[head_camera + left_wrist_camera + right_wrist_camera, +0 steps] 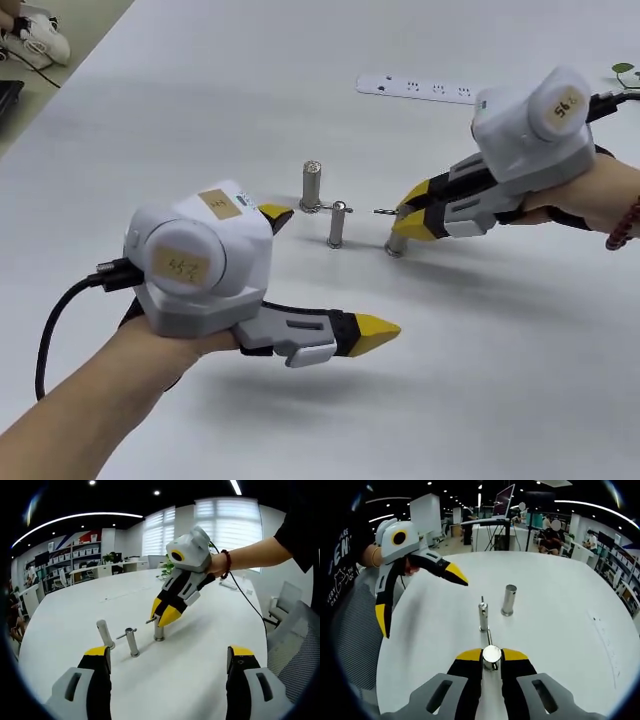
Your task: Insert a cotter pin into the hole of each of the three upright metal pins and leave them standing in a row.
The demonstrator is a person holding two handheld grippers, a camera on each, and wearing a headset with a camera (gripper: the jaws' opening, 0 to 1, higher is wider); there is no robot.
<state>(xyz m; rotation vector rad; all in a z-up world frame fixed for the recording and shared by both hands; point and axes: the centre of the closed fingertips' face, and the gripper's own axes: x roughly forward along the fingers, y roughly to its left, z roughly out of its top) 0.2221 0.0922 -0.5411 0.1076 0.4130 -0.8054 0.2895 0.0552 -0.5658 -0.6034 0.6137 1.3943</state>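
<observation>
Fingers of the right gripper [406,214] pinch the rightmost short silver upright metal pin [395,245]; left gripper [170,652] fingers spread; a crooked release could topple it.

Left gripper [330,271], right gripper [403,215]: grey housings, yellow-tipped black jaws.
Worn: red bead bracelet [622,225] just behind right gripper.

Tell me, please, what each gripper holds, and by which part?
The right gripper seems shut on the thin metal cotter pin by its near end, at the nearest upright steel pin; contact hidden. The left gripper holds nothing.
</observation>
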